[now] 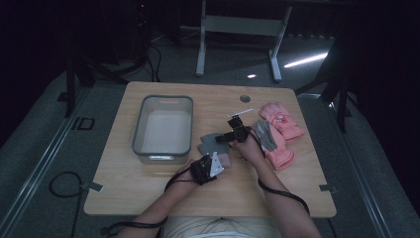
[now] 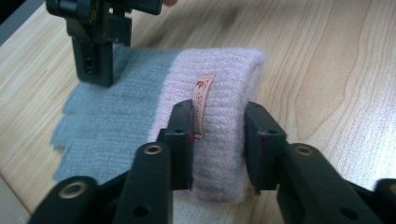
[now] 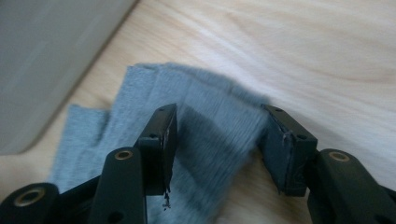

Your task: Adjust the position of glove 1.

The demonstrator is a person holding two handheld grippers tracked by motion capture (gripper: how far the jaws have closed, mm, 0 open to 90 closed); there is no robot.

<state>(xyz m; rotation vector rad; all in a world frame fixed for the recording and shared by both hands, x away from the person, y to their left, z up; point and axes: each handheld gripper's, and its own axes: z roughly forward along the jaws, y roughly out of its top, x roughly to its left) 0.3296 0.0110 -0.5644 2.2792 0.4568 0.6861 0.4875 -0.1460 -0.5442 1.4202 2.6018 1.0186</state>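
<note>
At the centre of the high view a grey-and-pink glove (image 1: 214, 146) lies on the table (image 1: 148, 183). The left gripper (image 2: 218, 140) clamps its pink cuff; the right gripper (image 3: 217, 149) straddles its grey fingers, jaws half open.

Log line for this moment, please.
left gripper: shut on glove's pink cuff | right gripper: astride grey fingers, grip unclear | bin: beside

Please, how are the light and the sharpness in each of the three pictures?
High view: dim, room dark, a bright streak of glare on the floor. Left gripper view: well lit, pink cuff sharp, far table soft. Right gripper view: grey glove and wood smeared by blur.
</note>
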